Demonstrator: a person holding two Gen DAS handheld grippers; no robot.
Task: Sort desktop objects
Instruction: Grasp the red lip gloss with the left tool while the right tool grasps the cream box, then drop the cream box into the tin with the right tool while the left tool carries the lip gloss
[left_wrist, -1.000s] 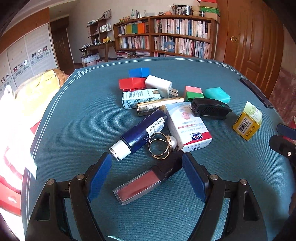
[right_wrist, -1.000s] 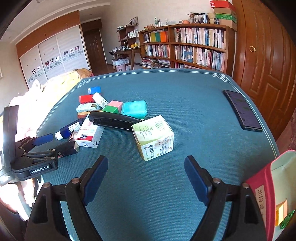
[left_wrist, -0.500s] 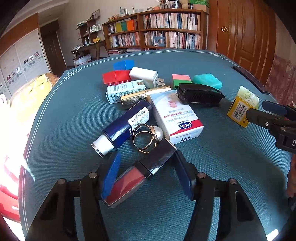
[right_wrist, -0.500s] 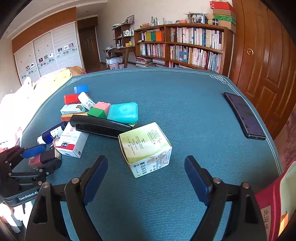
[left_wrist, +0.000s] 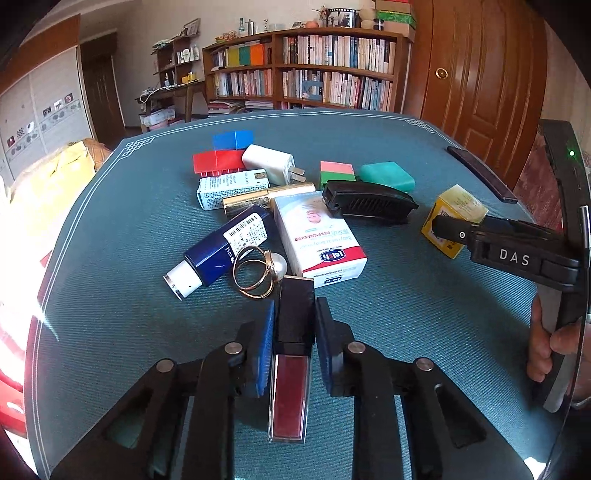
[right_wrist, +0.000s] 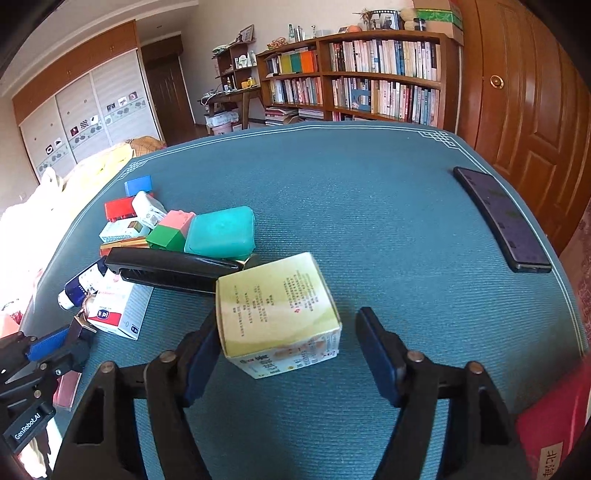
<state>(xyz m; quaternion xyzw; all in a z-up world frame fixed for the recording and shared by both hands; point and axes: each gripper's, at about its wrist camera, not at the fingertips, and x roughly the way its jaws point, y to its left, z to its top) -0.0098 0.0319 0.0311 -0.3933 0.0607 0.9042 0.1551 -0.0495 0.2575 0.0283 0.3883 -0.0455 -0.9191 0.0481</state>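
Note:
My left gripper (left_wrist: 295, 314) is shut on a lip gloss tube (left_wrist: 290, 387), its pads pressing the black cap while the dark red body points back toward the camera. Just beyond lie a gold pearl ring (left_wrist: 258, 273), a blue bottle (left_wrist: 225, 251) and a white and red box (left_wrist: 317, 236). My right gripper (right_wrist: 288, 319) straddles a yellow-green box (right_wrist: 277, 306). Its jaws are closing: the left pad is at the box's edge and the right pad (right_wrist: 373, 339) still stands off it. That box (left_wrist: 456, 214) also shows behind the right gripper's finger in the left wrist view.
On the blue cloth table (right_wrist: 369, 192) a black stapler-like case (right_wrist: 166, 273), a teal case (right_wrist: 221, 236), a pink-green block (right_wrist: 170, 229), a white charger (left_wrist: 267, 168), red and blue blocks and small boxes cluster at left. A dark phone (right_wrist: 498, 218) lies right. A red book (right_wrist: 554, 443) is at the near right.
The left jaws came together on the lip gloss, which swung in line with the fingers. The right gripper moved forward over the yellow-green box and its jaws narrowed.

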